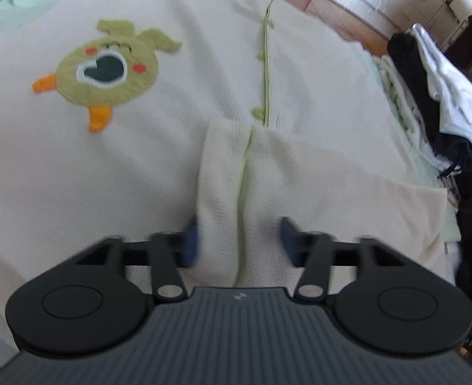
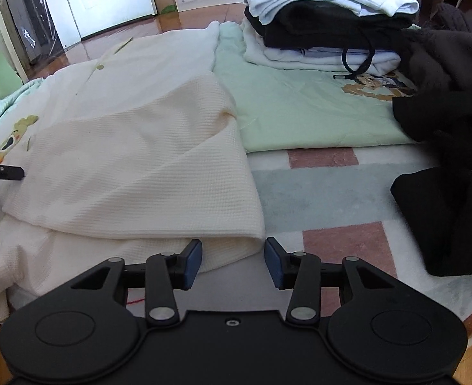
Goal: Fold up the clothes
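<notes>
Cream waffle cardigan (image 1: 159,173) with the duck patch (image 1: 104,70) lay spread on the bed, one side folded over. Left gripper (image 1: 239,240) sat wide open over its green-trimmed placket, right gripper (image 2: 232,263) open too, at the folded corner, gripping nothing.

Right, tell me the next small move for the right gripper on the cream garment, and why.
Probably ease the right gripper forward and close on the folded corner of the cream garment. Its jaws stand open just short of that edge, holding nothing, and the left gripper is open over the green-trimmed placket.
</notes>
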{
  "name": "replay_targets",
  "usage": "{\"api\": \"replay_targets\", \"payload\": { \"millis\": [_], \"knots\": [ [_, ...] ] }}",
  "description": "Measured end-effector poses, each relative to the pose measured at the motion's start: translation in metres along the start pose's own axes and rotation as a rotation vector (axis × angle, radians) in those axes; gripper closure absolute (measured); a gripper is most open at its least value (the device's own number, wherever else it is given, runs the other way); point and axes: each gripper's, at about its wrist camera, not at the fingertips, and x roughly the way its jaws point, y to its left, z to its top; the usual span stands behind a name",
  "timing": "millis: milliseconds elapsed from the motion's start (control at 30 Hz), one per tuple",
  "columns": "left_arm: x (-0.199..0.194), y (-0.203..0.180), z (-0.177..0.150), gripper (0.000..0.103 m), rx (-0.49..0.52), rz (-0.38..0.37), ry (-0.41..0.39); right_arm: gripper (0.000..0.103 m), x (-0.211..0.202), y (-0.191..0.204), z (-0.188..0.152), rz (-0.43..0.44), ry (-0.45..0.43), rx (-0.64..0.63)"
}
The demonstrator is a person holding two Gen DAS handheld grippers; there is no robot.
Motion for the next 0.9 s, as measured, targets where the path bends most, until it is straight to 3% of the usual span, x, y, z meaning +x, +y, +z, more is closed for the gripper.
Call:
{"api": "replay_targets", "payload": {
  "millis": [33, 67, 100, 400, 467, 567, 733, 767, 800, 833, 900],
  "knots": [
    [0.001, 0.000, 0.000, 0.051, 0.003, 0.003, 0.004, 0.055, 0.000, 0.000, 0.000, 0.005, 0.000, 0.008],
    [0.000, -0.001, -0.001, 0.067, 0.012, 0.005, -0.003, 0.055, -0.001, 0.000, 0.000, 0.010, -0.001, 0.015],
    [-0.002, -0.002, 0.000, 0.092, 0.028, -0.002, -0.008, 0.055, -0.001, 0.000, 0.000, 0.016, -0.001, 0.023],
    [-0.035, -0.030, 0.013, 0.092, 0.133, 0.028, -0.106, 0.049, 0.002, 0.001, -0.001, 0.016, -0.020, 0.061],
    [-0.054, -0.041, 0.019, 0.092, 0.205, 0.085, -0.123, 0.049, 0.002, 0.004, 0.001, 0.003, -0.010, 0.047],
    [-0.089, -0.059, 0.018, 0.092, 0.389, 0.221, -0.268, 0.048, 0.003, 0.007, -0.001, -0.018, -0.015, 0.017],
    [-0.085, -0.040, 0.011, 0.092, 0.338, 0.246, -0.207, 0.049, 0.006, 0.018, -0.001, -0.055, -0.065, -0.059],
    [-0.084, -0.036, 0.010, 0.092, 0.328, 0.251, -0.195, 0.055, 0.007, 0.023, -0.001, -0.066, -0.079, -0.088],
    [-0.083, -0.032, 0.009, 0.092, 0.318, 0.256, -0.182, 0.086, 0.005, 0.029, 0.000, -0.079, -0.108, -0.138],
    [-0.082, -0.028, 0.007, 0.092, 0.308, 0.261, -0.170, 0.102, 0.002, 0.035, 0.001, -0.087, -0.127, -0.170],
    [-0.080, -0.020, 0.005, 0.092, 0.287, 0.271, -0.146, 0.103, -0.010, 0.039, 0.004, -0.136, -0.168, -0.171]
  ]
}}
